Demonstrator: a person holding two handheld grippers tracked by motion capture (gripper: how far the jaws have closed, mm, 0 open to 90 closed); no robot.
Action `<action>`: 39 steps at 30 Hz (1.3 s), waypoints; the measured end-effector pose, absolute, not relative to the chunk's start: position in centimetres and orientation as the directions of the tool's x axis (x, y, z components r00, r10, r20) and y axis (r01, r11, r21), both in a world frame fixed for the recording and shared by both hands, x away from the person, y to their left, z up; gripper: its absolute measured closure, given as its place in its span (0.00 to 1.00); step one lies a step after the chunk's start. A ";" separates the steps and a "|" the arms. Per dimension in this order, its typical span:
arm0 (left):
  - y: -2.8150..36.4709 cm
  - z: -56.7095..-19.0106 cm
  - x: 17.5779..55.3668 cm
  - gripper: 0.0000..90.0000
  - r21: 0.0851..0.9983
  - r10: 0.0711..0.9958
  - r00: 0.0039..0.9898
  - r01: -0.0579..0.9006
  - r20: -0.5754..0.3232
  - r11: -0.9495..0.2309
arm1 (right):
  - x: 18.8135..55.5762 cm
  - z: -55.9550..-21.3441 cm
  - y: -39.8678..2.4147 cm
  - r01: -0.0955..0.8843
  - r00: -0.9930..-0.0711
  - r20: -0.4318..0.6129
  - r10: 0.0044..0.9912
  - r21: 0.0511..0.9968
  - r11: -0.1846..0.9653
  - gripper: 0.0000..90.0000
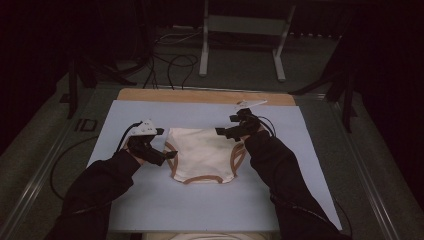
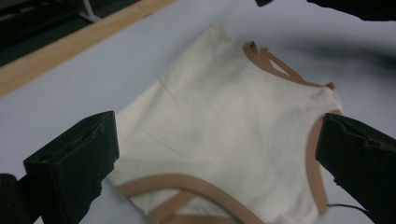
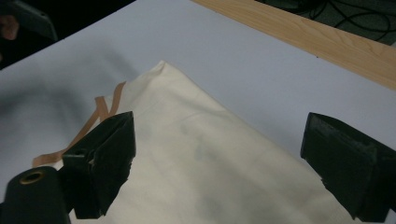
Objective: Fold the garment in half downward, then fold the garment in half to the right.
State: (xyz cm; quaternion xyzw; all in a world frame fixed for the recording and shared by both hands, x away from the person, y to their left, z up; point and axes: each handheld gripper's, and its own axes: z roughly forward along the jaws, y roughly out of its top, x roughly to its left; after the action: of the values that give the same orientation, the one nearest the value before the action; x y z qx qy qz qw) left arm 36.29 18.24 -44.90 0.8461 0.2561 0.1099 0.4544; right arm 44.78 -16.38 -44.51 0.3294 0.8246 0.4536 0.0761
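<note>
A cream garment (image 1: 204, 154) with tan trim lies flat in the middle of the surface (image 1: 310, 165), wider across than deep, its trimmed openings toward the near edge and its plain straight edge toward the far one. The left gripper (image 1: 165, 156) sits right at the garment's left side, jaws spread wide and holding nothing; in the left gripper view the cloth (image 2: 224, 140) lies straight ahead between the two jaws, tan binding close under the right one. Over on the other side, the right gripper (image 1: 223, 132) hovers at the far right corner, jaws just as wide apart and empty, the cloth (image 3: 210, 163) running under the gap. So it's one gripper per side, each about as near to its own edge, the garment stretched crosswise between them. My read: each gripper needs to drop onto the edge straight ahead of it and pinch; neither has cloth yet.
</note>
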 end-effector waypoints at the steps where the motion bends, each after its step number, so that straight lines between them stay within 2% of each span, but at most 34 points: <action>1: 18.3 -45.0 36.1 0.00 0.826 0.524 0.850 0.328 -0.047 -0.458 | 44.8 -44.5 -16.1 0.472 -0.775 0.172 0.608 0.797 0.376 0.11; 6: 18.2 -45.2 34.9 0.00 0.834 0.493 0.867 0.320 -0.068 -0.448 | 44.9 -44.4 -14.7 0.457 -0.792 0.172 0.585 0.804 0.381 0.11; 16: 17.5 -46.7 32.4 0.00 0.834 0.442 0.896 0.279 -0.048 -0.475 | 45.2 -44.7 -12.6 0.440 -0.814 0.169 0.555 0.803 0.401 0.11; 24: 17.6 -47.9 32.0 0.01 0.819 0.455 0.890 0.270 -0.012 -0.507 | 45.3 -45.1 -11.2 0.436 -0.823 0.168 0.543 0.799 0.414 0.11; 39: 17.1 -49.6 31.9 0.02 0.796 0.406 0.914 0.242 0.006 -0.555 | 45.9 -45.7 -7.9 0.434 -0.842 0.178 0.509 0.784 0.444 0.11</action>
State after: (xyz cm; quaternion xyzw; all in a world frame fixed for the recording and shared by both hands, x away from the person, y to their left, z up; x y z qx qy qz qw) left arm 31.87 17.06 -49.64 0.8767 0.1848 0.0948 0.4339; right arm 45.93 -7.88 -45.73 0.2778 0.8487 0.4481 0.0420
